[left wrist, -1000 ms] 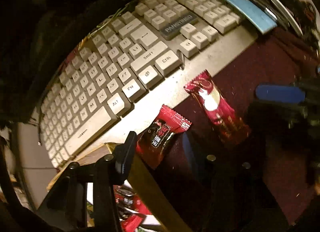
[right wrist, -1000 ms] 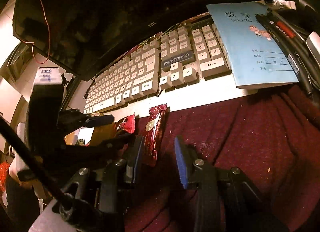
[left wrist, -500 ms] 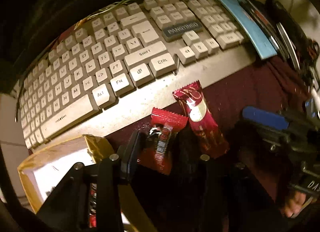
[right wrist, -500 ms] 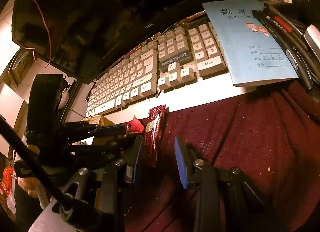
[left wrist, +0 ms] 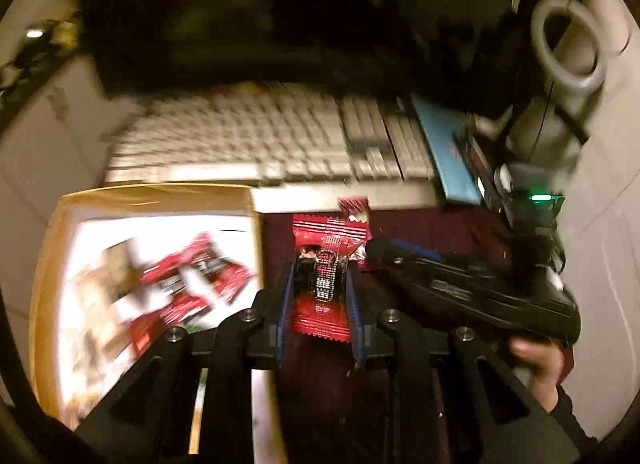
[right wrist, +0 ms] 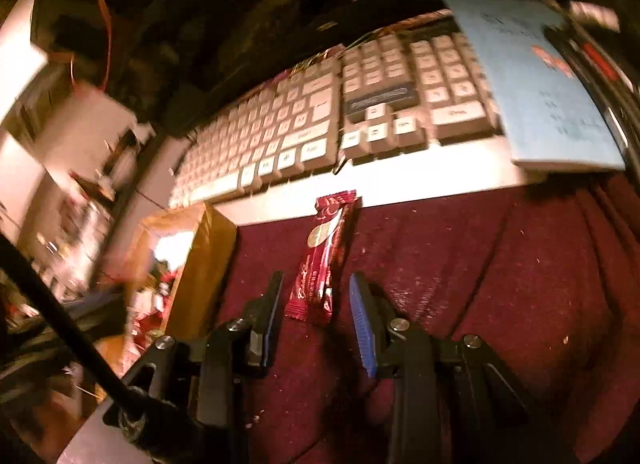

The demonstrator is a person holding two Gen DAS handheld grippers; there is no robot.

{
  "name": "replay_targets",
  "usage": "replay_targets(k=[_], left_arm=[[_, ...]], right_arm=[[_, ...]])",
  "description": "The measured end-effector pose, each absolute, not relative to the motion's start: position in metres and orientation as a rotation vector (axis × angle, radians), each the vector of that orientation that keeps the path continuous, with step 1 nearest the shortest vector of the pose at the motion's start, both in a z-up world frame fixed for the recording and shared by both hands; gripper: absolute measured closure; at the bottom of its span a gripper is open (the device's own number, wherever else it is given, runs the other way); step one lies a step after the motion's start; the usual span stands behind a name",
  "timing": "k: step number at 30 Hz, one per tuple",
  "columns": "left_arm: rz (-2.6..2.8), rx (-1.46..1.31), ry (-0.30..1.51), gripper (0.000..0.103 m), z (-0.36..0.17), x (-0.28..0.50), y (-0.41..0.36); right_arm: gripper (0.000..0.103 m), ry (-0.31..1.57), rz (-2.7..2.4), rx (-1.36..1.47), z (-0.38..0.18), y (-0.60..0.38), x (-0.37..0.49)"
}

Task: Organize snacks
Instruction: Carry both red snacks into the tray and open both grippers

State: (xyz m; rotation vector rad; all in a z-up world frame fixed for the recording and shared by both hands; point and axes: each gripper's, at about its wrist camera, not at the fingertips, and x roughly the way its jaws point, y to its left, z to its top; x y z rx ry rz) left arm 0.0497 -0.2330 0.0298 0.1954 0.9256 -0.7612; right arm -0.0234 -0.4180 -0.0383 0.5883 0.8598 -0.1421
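My left gripper (left wrist: 318, 288) is shut on a small red snack packet (left wrist: 324, 276) and holds it lifted above the maroon cloth, just right of an open yellow-brown box (left wrist: 160, 199) with several red snack packets (left wrist: 192, 280) inside. My right gripper (right wrist: 316, 304) is open, its fingers on either side of the near end of a long dark red snack bar (right wrist: 324, 256) that lies on the cloth with its far end by the keyboard. The right gripper also shows in the left wrist view (left wrist: 384, 248). The box shows in the right wrist view (right wrist: 208, 256), left of the bar.
A white keyboard (right wrist: 320, 127) lies behind the snacks. A blue notebook (right wrist: 540, 83) rests on its right end with pens beside it. A maroon cloth (right wrist: 480, 284) covers the near surface. A dark monitor stands behind the keyboard.
My left gripper closed on the small red packet and lifted it off the cloth, swinging toward the box. My right gripper moved in around the long bar's near end.
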Motion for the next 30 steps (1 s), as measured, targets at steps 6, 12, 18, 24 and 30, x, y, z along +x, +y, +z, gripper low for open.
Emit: replay_targets(k=[6,12,18,24,30], left_arm=[[-0.614,0.019,0.840,0.077,0.036,0.009,-0.182],[-0.556,-0.026,0.838,0.077,0.024,0.000,-0.159],[-0.488,-0.062,0.840,0.077,0.025,0.005,-0.140],[-0.390,-0.096,0.856,0.077,0.019,0.027,-0.116],[-0.350,-0.112,0.882,0.077,0.010,0.035,-0.103]], right_arm=[[0.069,0.955,-0.315,0.297,-0.035,-0.381,0.022],[0.079,0.922,-0.410,0.181,-0.039,-0.358,0.023],[0.097,0.876,-0.336,0.312,-0.040,-0.378,0.009],[0.097,0.853,-0.303,0.321,-0.035,-0.379,0.006],[0.098,0.706,-0.126,0.529,-0.010,-0.402,-0.024]])
